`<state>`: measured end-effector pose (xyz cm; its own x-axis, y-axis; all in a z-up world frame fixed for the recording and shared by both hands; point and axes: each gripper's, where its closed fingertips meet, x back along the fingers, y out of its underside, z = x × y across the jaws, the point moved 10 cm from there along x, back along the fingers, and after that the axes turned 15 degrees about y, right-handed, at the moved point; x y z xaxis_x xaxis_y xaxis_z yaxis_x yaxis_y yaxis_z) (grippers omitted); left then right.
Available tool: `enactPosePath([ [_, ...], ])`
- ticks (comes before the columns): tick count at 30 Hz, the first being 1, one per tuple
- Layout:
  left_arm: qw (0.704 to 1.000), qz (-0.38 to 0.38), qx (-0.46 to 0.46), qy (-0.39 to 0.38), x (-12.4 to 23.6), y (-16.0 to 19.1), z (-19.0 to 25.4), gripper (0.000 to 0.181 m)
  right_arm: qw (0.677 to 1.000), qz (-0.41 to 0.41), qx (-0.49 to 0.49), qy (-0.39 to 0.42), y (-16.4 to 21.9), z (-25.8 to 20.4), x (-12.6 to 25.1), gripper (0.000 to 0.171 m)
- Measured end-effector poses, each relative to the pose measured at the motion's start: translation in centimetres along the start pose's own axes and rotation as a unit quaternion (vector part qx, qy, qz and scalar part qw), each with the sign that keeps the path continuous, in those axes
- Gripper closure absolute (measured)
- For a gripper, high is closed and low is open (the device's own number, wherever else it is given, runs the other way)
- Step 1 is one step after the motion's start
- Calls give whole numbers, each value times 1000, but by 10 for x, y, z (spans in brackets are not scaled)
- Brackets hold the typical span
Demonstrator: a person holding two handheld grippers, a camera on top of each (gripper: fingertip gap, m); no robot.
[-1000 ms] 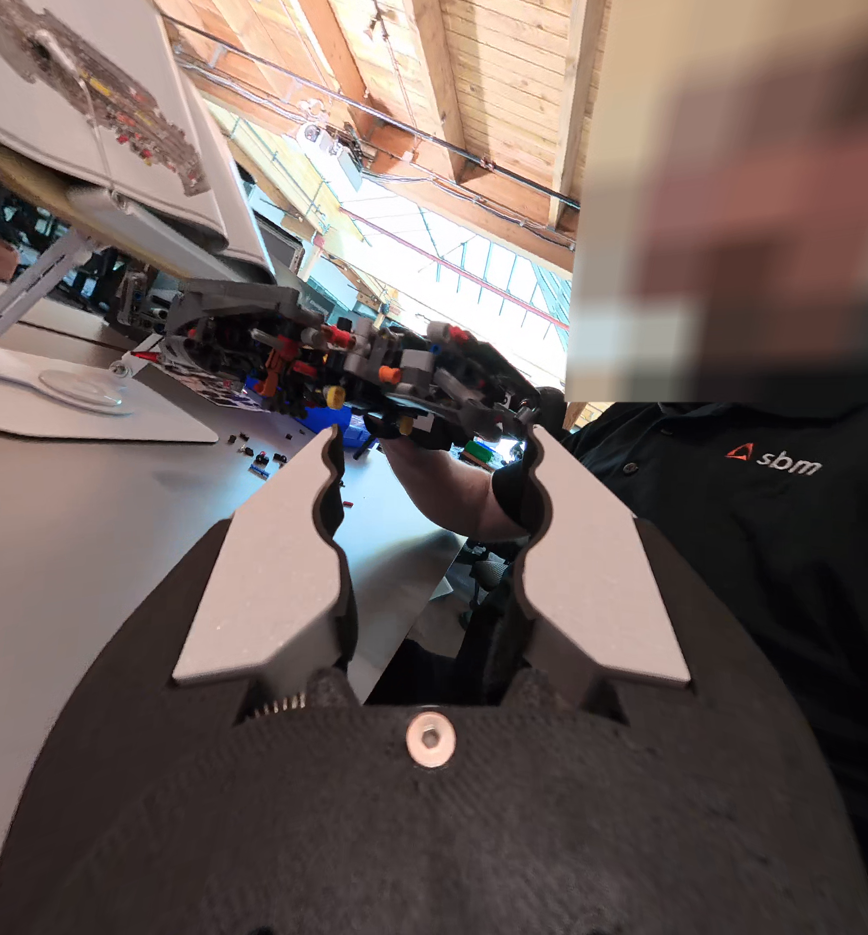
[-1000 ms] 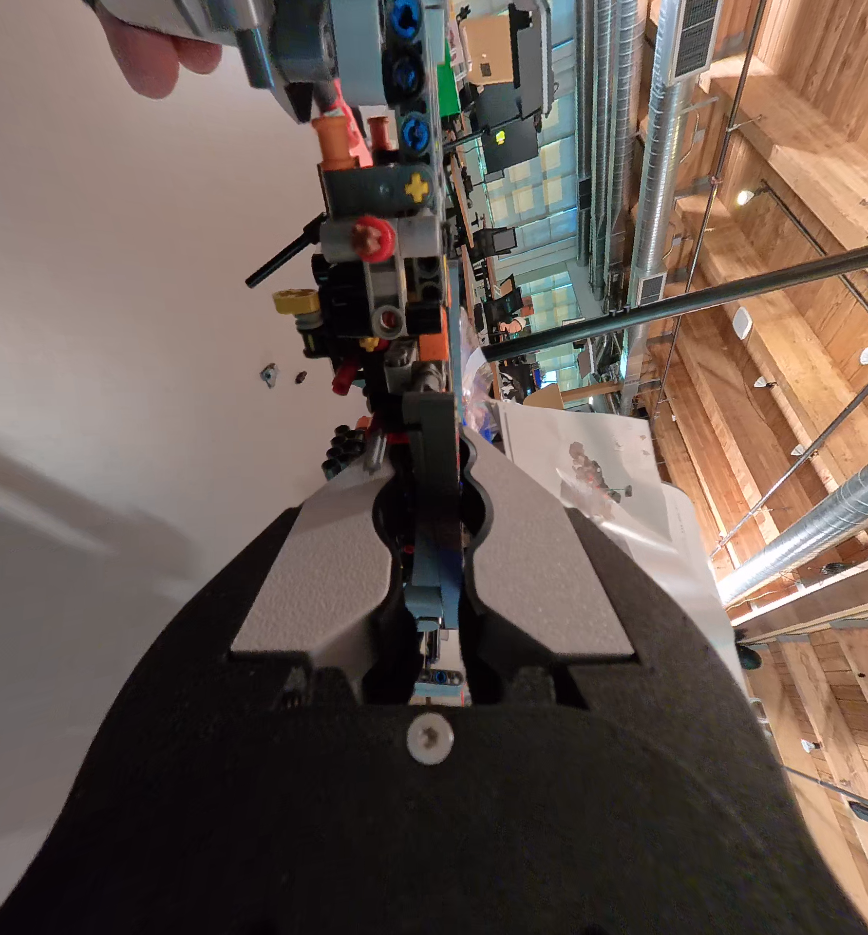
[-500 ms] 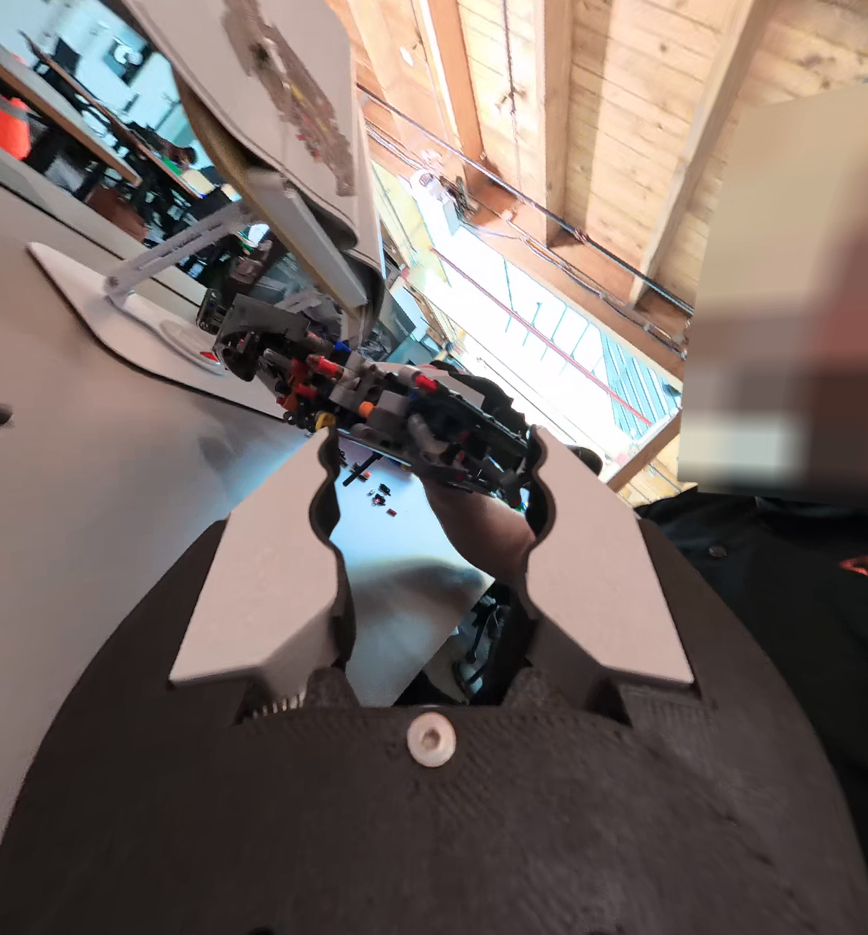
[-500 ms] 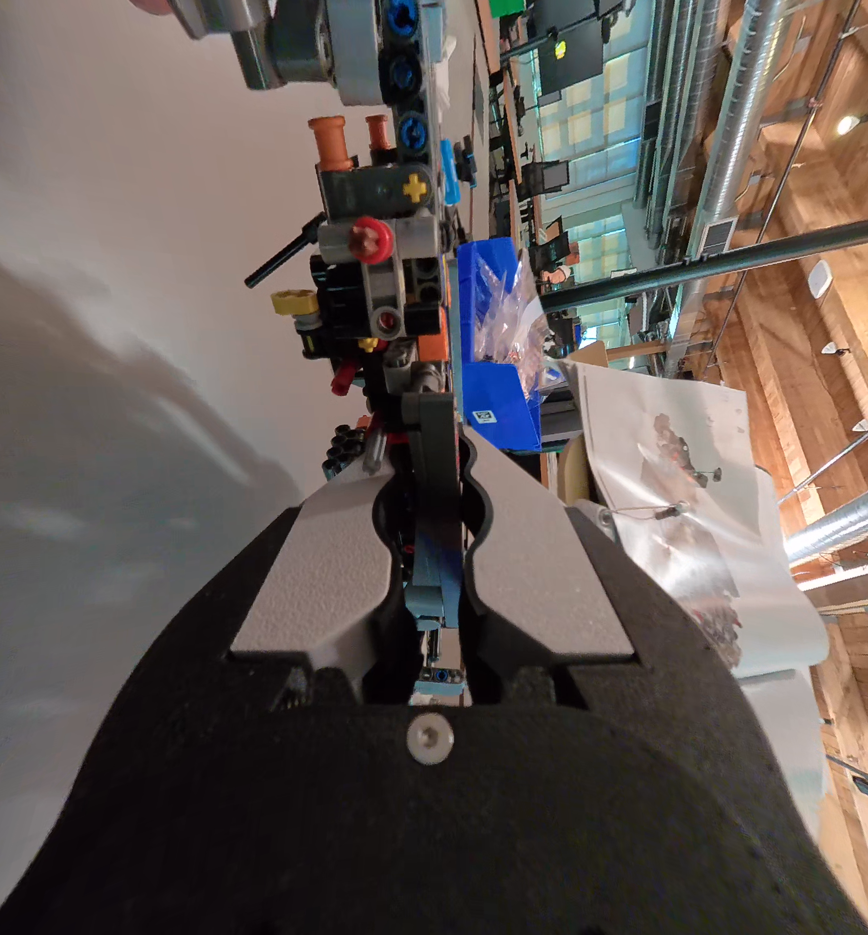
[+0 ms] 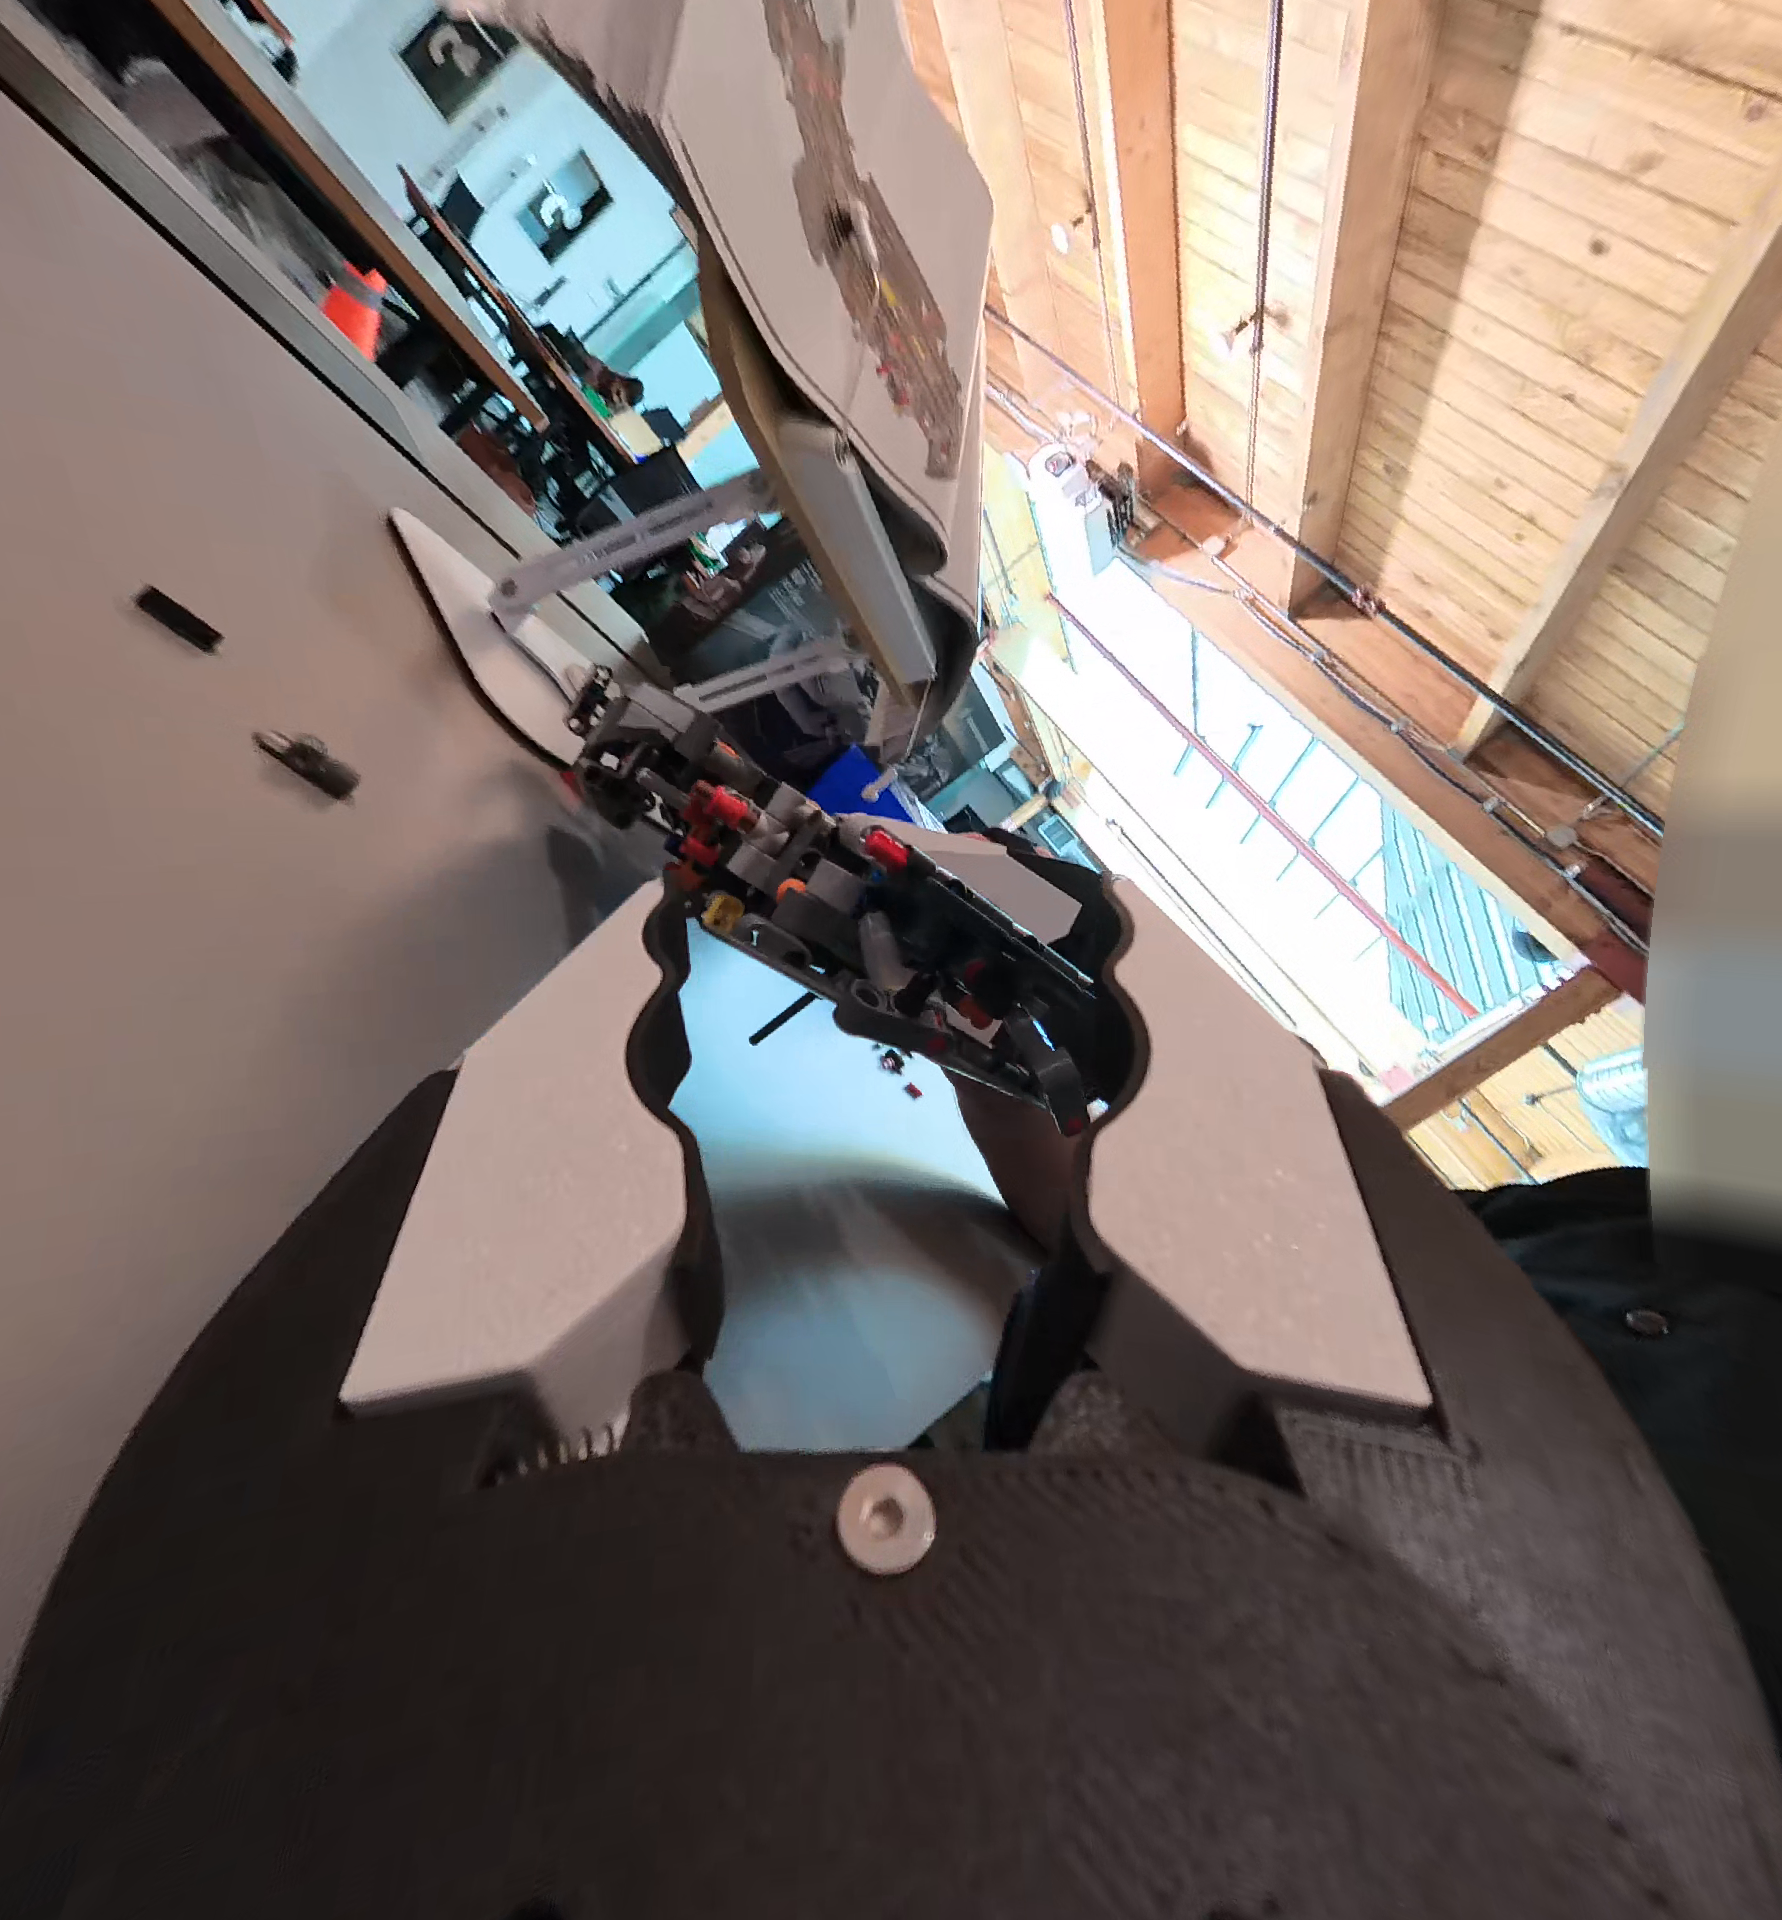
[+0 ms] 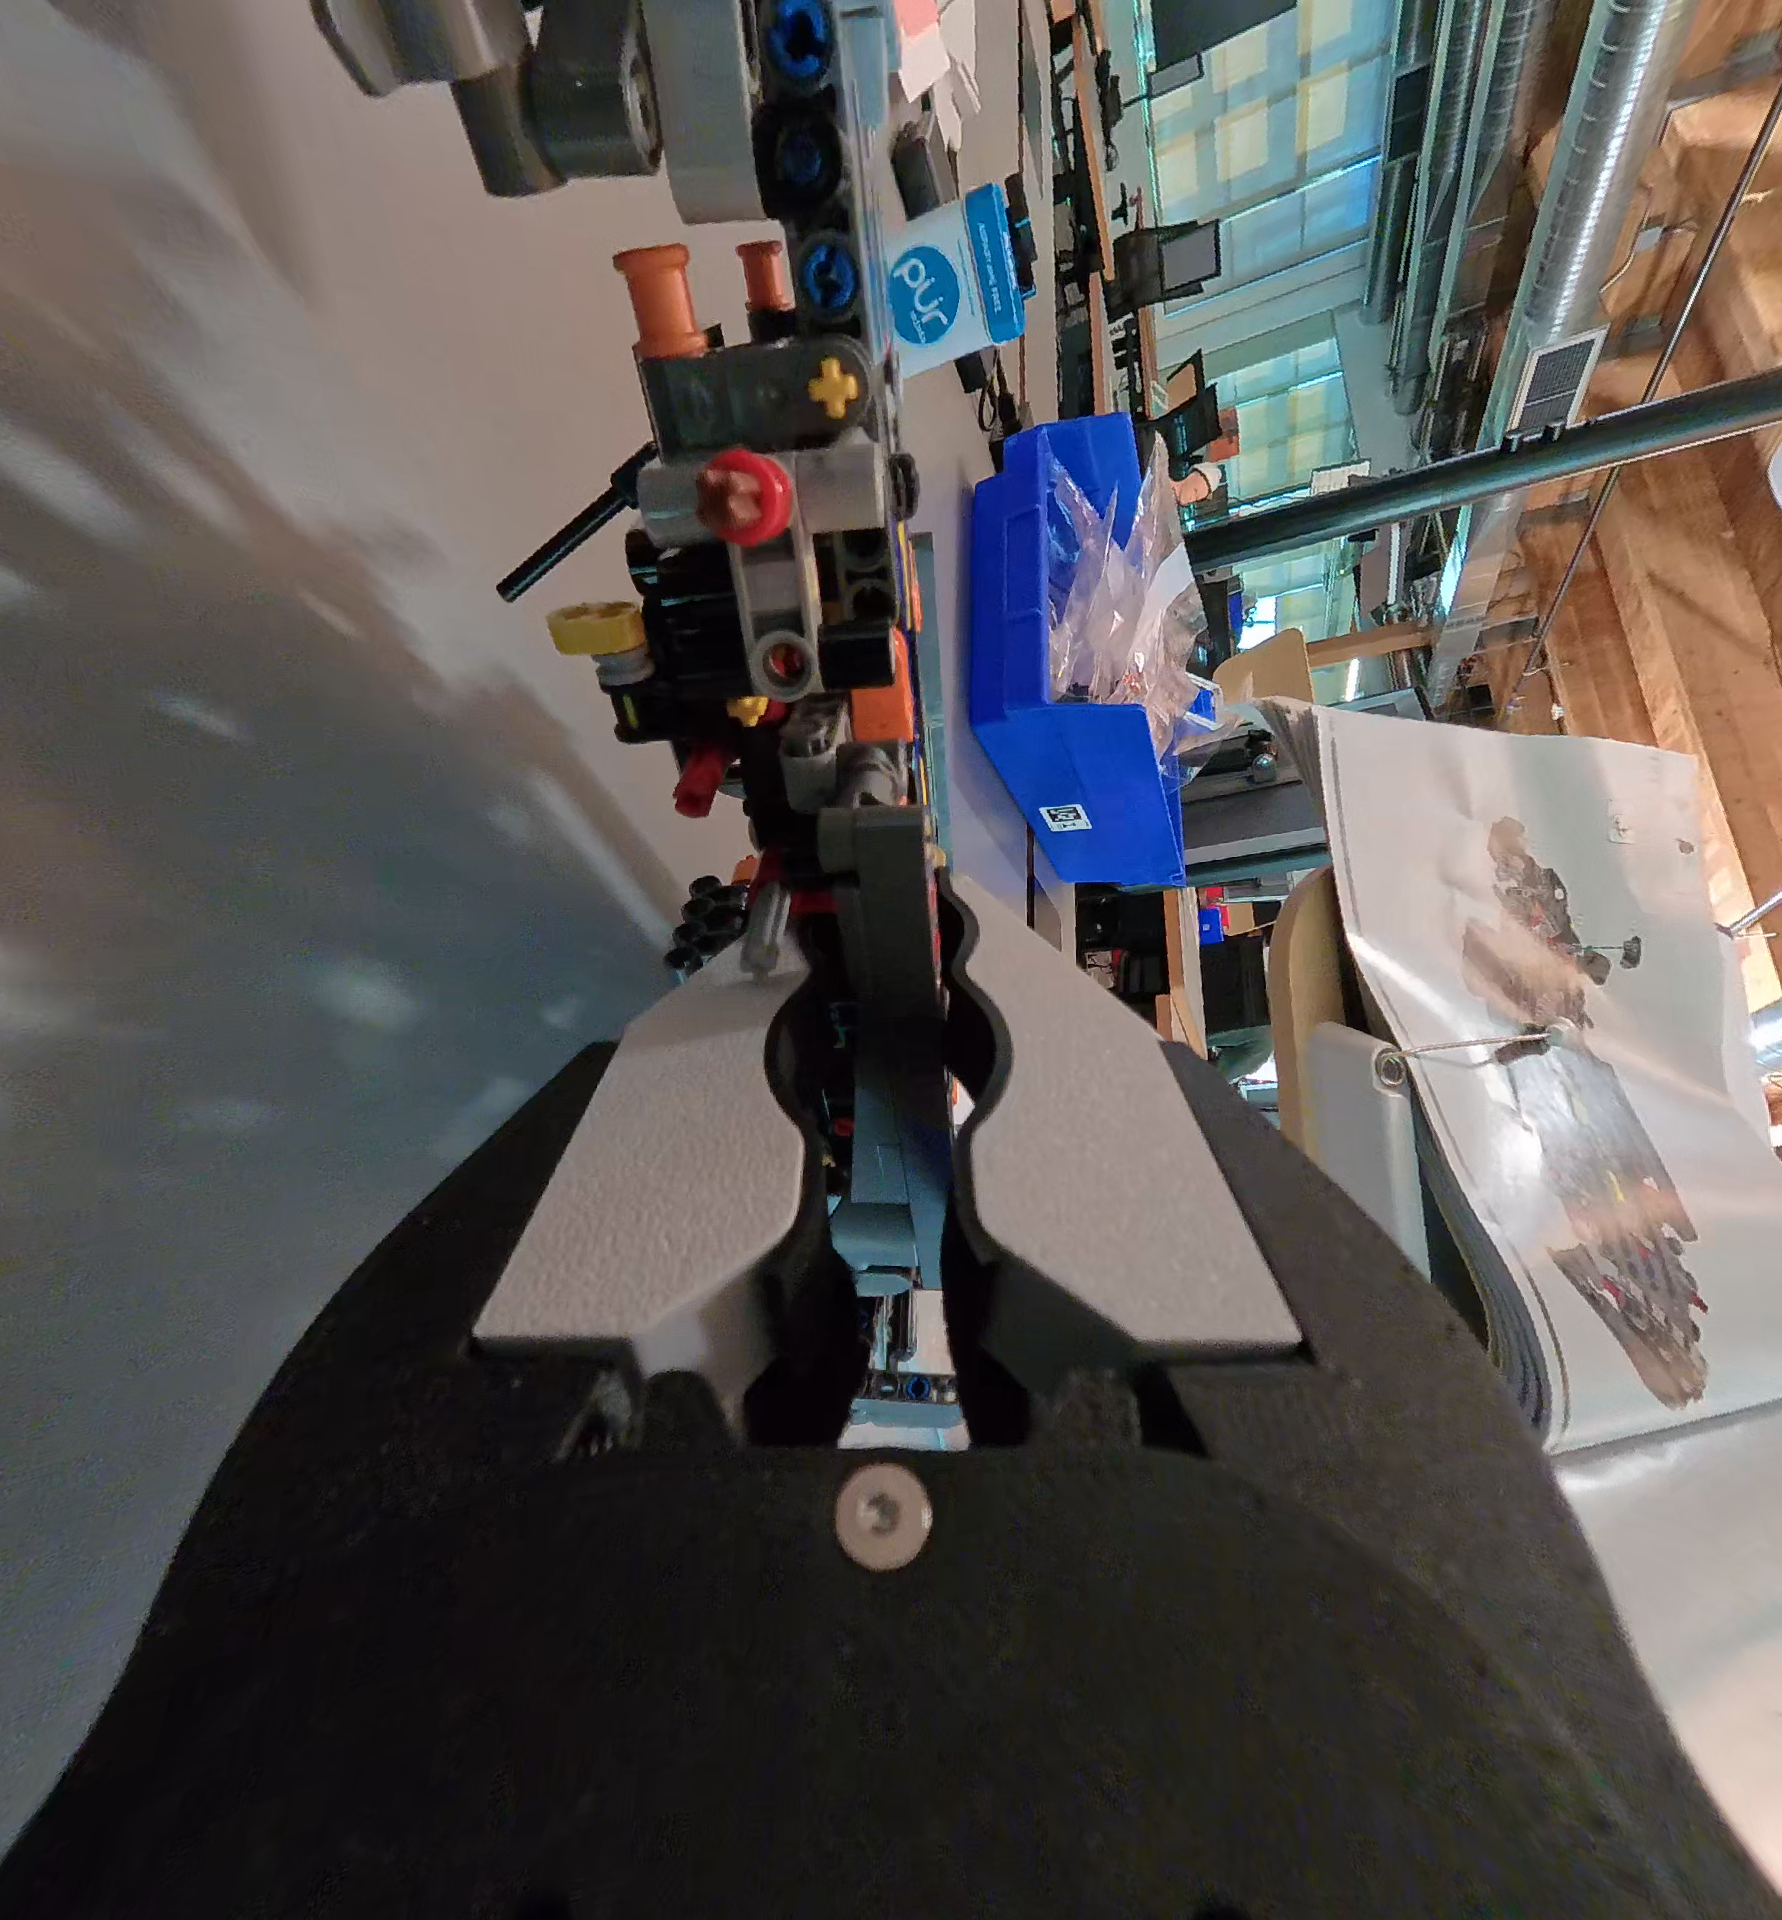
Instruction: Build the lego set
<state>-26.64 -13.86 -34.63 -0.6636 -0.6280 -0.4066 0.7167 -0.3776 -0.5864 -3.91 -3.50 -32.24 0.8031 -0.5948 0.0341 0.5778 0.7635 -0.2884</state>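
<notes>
While the lego model (image 6: 762, 582) is pinched at its near end by the right gripper (image 6: 882, 997), its long axis running straight ahead above the table (image 6: 191, 831), the empty, spread left gripper (image 5: 882, 914) is aimed at its side.

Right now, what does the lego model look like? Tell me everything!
The lego model is a long, half-built plastic frame of grey and black beams, dotted with red, orange, yellow and blue pins. A thin black rod pokes out sideways. It is held in the air above the table, its near end clamped in the right gripper. The left gripper is open and empty.
</notes>
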Motion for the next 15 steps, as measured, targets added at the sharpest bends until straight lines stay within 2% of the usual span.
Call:
enactPosePath([
  [7, 999, 0, -8, -40, 7, 3, 3, 105, 1000, -4, -2, -1, 3, 1, -2, 158],
  [15, 998, -9, 38, -47, 11, 22, 17, 105, 1000, -5, 10, -2, -1, -6, -1, 159],
])
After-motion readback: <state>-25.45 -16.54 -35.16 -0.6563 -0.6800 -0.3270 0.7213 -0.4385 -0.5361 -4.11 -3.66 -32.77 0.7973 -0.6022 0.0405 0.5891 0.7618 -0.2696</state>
